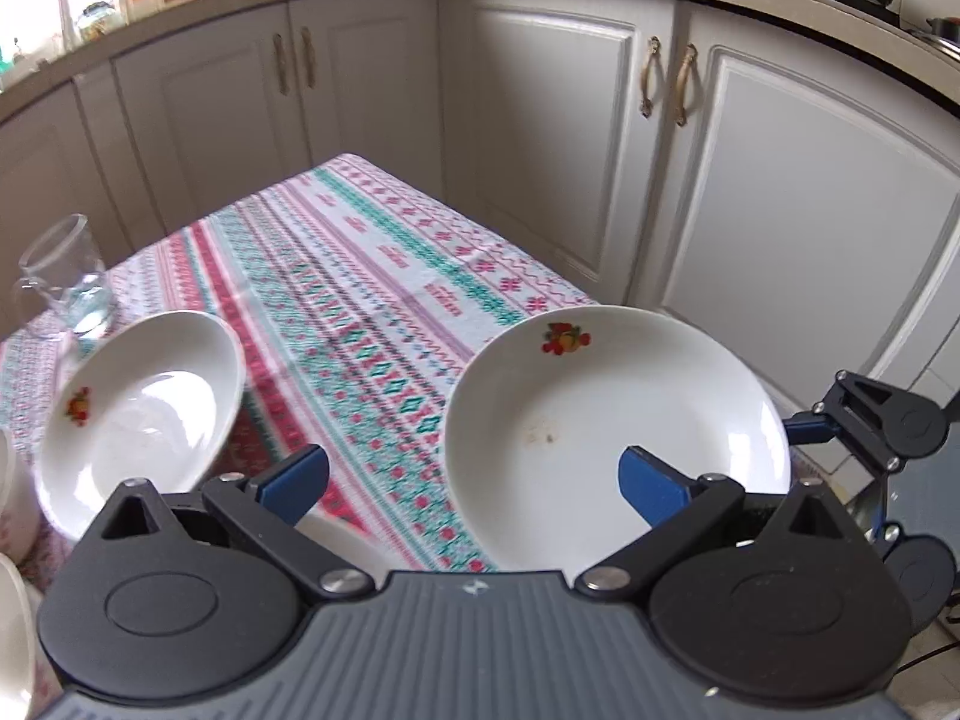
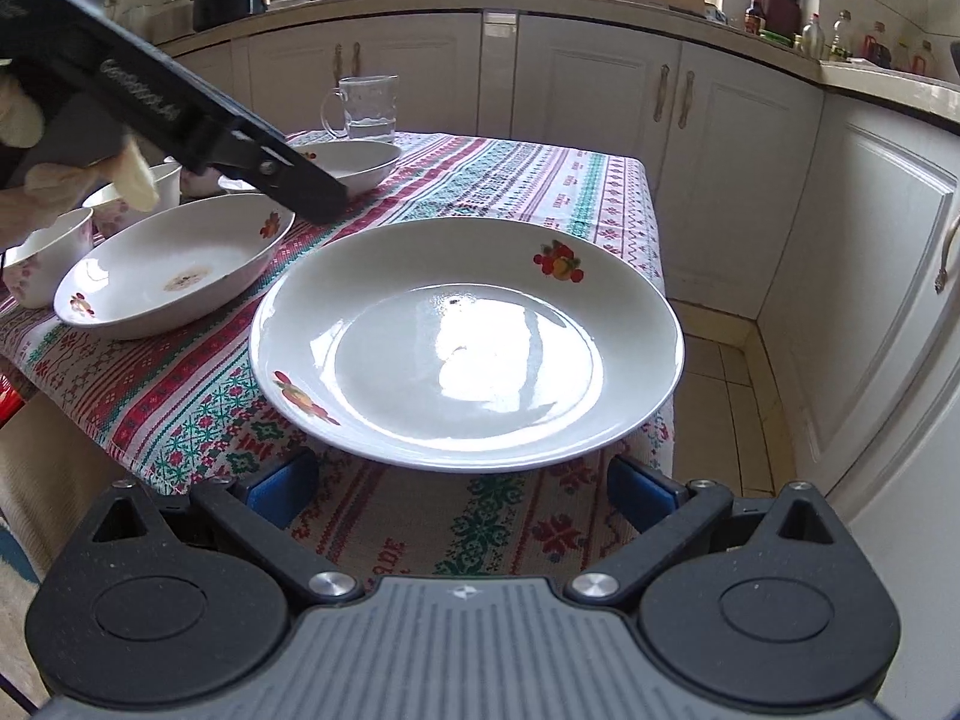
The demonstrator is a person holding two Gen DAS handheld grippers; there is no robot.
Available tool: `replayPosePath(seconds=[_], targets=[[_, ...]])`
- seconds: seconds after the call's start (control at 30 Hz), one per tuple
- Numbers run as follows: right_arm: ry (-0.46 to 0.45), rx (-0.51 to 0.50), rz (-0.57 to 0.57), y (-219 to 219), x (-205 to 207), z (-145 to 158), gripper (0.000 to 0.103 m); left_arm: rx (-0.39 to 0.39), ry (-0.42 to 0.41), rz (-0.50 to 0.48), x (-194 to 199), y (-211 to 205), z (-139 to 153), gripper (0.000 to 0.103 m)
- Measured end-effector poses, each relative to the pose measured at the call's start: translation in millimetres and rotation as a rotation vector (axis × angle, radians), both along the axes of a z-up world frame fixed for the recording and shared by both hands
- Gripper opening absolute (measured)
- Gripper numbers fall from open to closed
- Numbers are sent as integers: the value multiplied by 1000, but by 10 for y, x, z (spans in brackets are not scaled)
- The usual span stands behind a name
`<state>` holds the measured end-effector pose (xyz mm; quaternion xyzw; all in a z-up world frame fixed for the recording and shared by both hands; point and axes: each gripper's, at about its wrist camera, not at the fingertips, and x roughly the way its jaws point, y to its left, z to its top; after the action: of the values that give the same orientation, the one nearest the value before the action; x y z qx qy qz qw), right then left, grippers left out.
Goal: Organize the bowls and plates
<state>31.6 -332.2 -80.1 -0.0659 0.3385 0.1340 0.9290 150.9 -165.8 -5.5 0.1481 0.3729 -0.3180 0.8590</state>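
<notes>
A large white plate (image 2: pixel 468 342) with fruit decals lies on the table's near right corner, its rim just ahead of my right gripper (image 2: pixel 462 489), which stands open and low at the table edge. The same plate (image 1: pixel 618 438) shows right of my left gripper (image 1: pixel 474 480), open above the cloth with nothing between its fingers. A second deep plate (image 2: pixel 174 264) sits to the left, also seen in the left wrist view (image 1: pixel 138 420). A third dish (image 2: pixel 354 162) lies further back. The left gripper (image 2: pixel 318 198) hovers between the dishes, held by a gloved hand (image 2: pixel 132 180).
A patterned tablecloth (image 1: pixel 372 276) covers the small table. A glass mug (image 2: pixel 366 108) stands at the far edge. Small floral cups (image 2: pixel 48 258) crowd the left side. White cabinets (image 1: pixel 570 150) surround the table closely, with tiled floor (image 2: pixel 720 372) to the right.
</notes>
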Motion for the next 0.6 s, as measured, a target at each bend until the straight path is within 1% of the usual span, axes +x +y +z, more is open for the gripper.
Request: replayPosePath(seconds=[0.17,0.23,0.3,0.33,0.4,0.47,0.53,0.6], targets=[[-9,5,28,-50,-41,-7,103,28,29,-44,152,-174,-81,100],[-14,8,38,-73,-55,-7,103,39,46,-61,214,-236,-118,95],[-16,11,45,-92,-62,-2,103,53,58,-88,270,-301,-158,88],[-16,11,52,-97,-64,0,103,62,63,-97,297,-334,-182,87],[-13,8,63,-113,-31,6,103,68,72,-113,353,-387,-222,80],[-12,9,68,-124,-9,12,103,73,88,-120,406,-434,-259,77],[-14,11,67,-128,7,17,103,80,101,-132,453,-463,-292,76],[-16,10,68,-124,12,19,103,90,115,-136,504,-487,-329,70]])
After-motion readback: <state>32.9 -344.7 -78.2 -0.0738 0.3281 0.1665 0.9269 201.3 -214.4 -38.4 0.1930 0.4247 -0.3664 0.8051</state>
